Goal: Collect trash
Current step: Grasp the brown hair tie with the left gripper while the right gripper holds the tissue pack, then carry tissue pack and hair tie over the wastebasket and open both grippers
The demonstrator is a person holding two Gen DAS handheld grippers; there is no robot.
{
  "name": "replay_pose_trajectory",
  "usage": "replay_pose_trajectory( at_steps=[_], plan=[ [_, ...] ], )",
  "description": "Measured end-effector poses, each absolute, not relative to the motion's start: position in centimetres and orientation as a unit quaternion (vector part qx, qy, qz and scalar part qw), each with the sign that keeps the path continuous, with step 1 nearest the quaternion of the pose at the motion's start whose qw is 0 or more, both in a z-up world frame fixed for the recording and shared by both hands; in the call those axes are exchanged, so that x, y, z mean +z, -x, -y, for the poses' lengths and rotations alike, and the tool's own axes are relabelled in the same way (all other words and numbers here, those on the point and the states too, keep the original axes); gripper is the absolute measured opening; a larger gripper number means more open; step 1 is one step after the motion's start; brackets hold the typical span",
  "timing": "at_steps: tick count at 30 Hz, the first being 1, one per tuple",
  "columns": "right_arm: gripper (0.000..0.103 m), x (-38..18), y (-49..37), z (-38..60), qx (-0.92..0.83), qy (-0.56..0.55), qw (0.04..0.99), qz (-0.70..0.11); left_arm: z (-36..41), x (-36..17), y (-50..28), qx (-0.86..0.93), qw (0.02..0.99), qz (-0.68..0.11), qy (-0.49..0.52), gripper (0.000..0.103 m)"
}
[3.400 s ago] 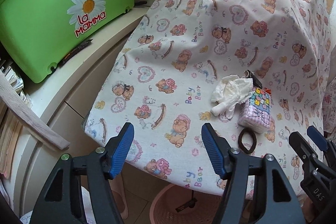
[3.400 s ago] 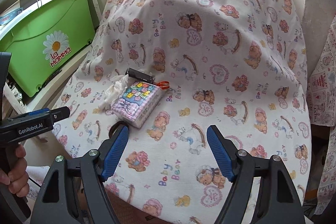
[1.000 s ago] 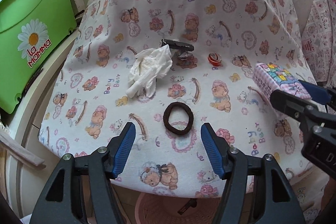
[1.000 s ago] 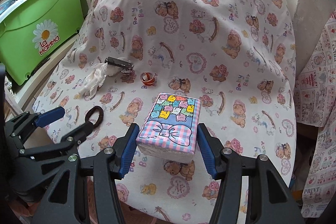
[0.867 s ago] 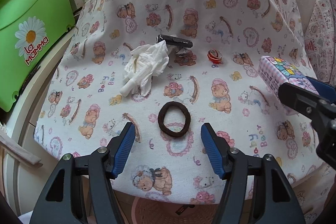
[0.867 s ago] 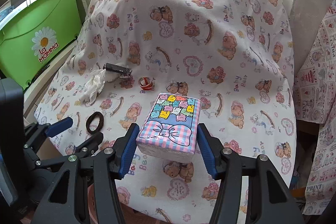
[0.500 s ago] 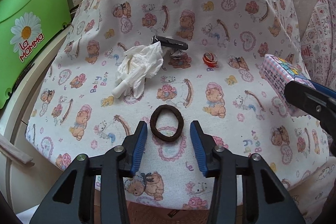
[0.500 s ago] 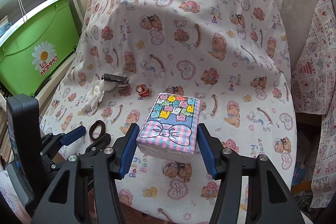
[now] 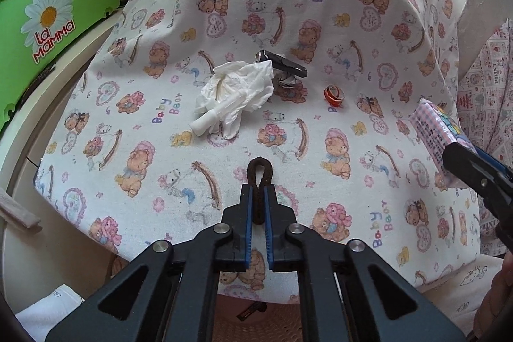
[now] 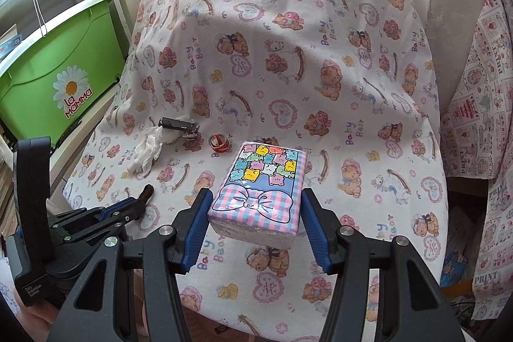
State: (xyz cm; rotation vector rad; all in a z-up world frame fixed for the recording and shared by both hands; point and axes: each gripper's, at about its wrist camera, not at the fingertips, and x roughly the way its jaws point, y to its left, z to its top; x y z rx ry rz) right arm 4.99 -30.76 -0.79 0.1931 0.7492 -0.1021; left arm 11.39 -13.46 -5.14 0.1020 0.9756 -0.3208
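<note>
A teddy-bear-print cloth [image 9: 320, 5] drapes the table beside a green "La Mamma" storage bin [image 10: 61, 60]. The right gripper [image 10: 256, 220] is clamped on a pastel tissue pack [image 10: 263, 181], held just above the cloth. The left gripper [image 9: 258, 207], its jaws just closed, pinches a brown hair tie [image 9: 259, 178] flat at the near edge of the cloth, its loop poking out past the tips. Farther back lie a crumpled white tissue [image 9: 237, 92], touching a black clip [image 9: 283, 63], and, apart to the right, a small orange curl of tape [image 9: 334, 93].
</note>
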Motion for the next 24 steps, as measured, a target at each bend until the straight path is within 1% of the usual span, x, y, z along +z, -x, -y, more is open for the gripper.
replay_pose_trajectory(
  at_steps=[8,10,12,18,21,24],
  plan=[
    [0.058,-0.1,-3.9,30.4,-0.033,-0.109,0.927,-0.358,12.9,0.0,-7.3,-0.158,0.911,-0.364,-0.112,0.006],
    [0.058,0.2,-3.3,29.9,-0.028,-0.105,0.929,-0.354,12.9,0.8,-6.0,-0.170,0.911,-0.349,-0.139,0.006],
    [0.058,0.6,-2.4,29.1,-0.031,-0.090,0.935,-0.341,12.5,1.1,-5.0,-0.165,0.907,-0.359,-0.145,0.006],
    [0.058,2.1,0.8,26.6,0.004,-0.086,0.944,-0.319,9.0,1.7,-3.1,-0.134,0.898,-0.407,-0.094,0.006],
    [0.058,2.4,2.8,25.3,0.026,-0.095,0.944,-0.314,7.0,1.3,-2.4,-0.128,0.892,-0.428,-0.069,0.007],
    [0.058,2.0,4.6,23.8,0.041,-0.096,0.944,-0.314,5.9,0.3,-1.9,-0.121,0.890,-0.435,-0.070,0.007]
  ],
)
